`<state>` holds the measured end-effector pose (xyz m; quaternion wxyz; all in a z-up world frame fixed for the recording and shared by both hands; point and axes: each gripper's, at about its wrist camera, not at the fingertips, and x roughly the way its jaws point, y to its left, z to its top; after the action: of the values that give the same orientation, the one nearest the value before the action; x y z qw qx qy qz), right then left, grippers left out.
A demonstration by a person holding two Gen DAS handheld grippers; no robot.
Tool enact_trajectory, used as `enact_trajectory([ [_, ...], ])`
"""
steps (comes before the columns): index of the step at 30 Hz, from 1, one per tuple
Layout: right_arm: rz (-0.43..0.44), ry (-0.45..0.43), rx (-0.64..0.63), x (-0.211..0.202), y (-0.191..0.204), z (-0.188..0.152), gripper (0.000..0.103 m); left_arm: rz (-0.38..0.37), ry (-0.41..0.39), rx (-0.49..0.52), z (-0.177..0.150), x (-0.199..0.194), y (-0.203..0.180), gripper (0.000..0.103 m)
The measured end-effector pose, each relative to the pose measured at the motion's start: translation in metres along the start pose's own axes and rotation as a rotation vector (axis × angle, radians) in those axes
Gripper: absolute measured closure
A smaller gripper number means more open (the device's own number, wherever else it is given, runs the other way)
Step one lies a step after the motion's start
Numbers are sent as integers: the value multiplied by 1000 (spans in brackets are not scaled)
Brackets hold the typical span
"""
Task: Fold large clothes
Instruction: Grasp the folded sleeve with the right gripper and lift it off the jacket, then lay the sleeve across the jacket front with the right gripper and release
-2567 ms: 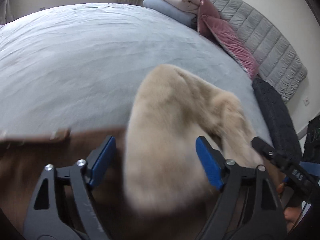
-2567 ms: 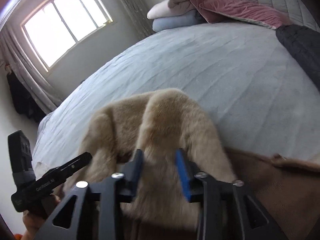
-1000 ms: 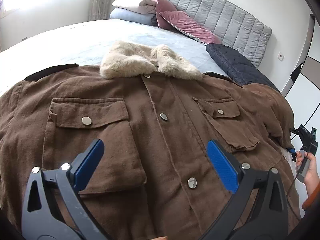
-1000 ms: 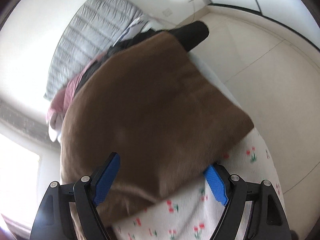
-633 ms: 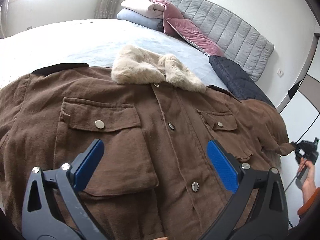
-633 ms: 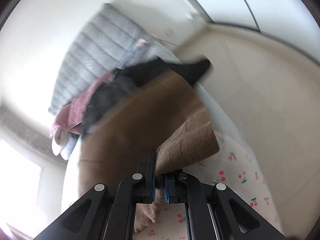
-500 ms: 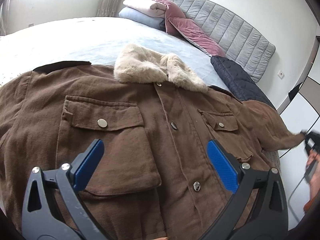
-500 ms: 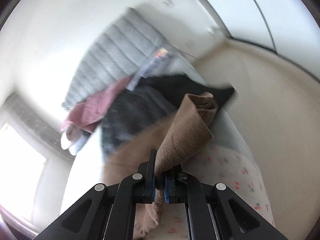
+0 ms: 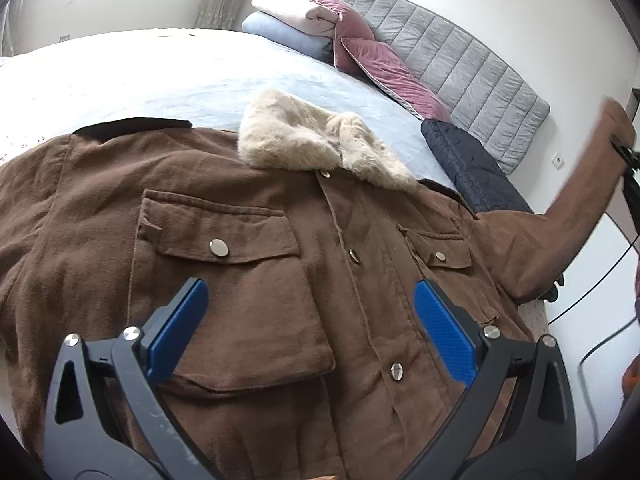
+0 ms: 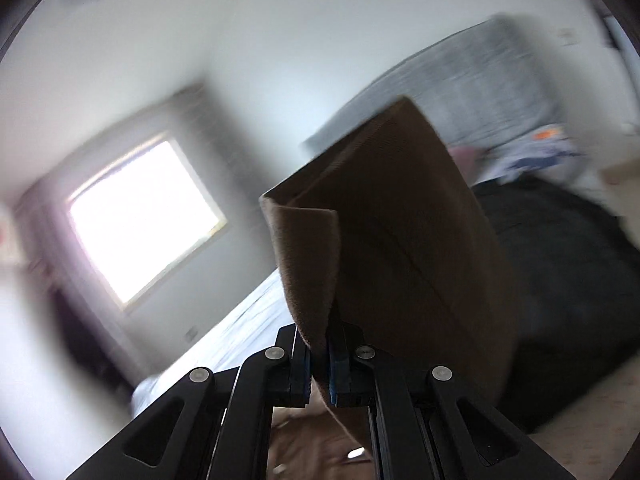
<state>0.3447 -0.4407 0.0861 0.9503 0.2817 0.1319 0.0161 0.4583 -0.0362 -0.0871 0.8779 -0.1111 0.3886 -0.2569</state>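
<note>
A large brown jacket [image 9: 280,248] with a beige fur collar [image 9: 312,140] lies front-up on the bed, buttoned, with two flap pockets. My left gripper [image 9: 312,328] is open and empty, hovering over the jacket's lower front. My right gripper [image 10: 319,360] is shut on the cuff of the jacket's right sleeve [image 10: 384,248] and holds it raised in the air. In the left wrist view the lifted sleeve [image 9: 580,208] rises at the far right edge.
The bed has a light blue-grey cover [image 9: 160,76]. Pink cushions [image 9: 384,68] and folded pillows [image 9: 288,20] lie by the grey padded headboard [image 9: 460,64]. A dark quilted garment [image 9: 468,168] lies right of the collar. A window [image 10: 144,212] shows in the right wrist view.
My right gripper closed on the sleeve cuff at the bed's side and has lifted it high. The left gripper stayed open above the jacket front.
</note>
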Motion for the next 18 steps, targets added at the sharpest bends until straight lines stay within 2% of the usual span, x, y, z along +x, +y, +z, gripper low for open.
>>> enact_trajectory([
  [6, 182, 251, -83, 83, 55, -61, 98, -94, -42, -93, 4, -7, 20, 1],
  [9, 257, 425, -111, 119, 72, -101, 94, -161, -58, -160, 4, -9, 33, 1],
  [10, 292, 521, -119, 131, 77, -115, 91, -208, -61, -200, 3, -8, 40, 1],
  [11, 331, 617, -115, 141, 79, -128, 81, -246, -61, -228, 3, -7, 44, 1],
  [12, 344, 663, -112, 146, 79, -133, 68, -273, -60, -247, 2, -6, 45, 1],
  [13, 346, 697, -119, 147, 78, -136, 61, -319, -57, -278, 1, -4, 48, 1],
  [14, 337, 690, -137, 144, 76, -133, 49, -346, -54, -293, 1, -2, 49, 1],
  [15, 327, 673, -150, 143, 72, -129, 43, -362, -51, -301, 0, 0, 48, 1],
  [18, 247, 586, -140, 122, 50, -110, 35, -383, -15, -307, -3, 12, 40, 1],
])
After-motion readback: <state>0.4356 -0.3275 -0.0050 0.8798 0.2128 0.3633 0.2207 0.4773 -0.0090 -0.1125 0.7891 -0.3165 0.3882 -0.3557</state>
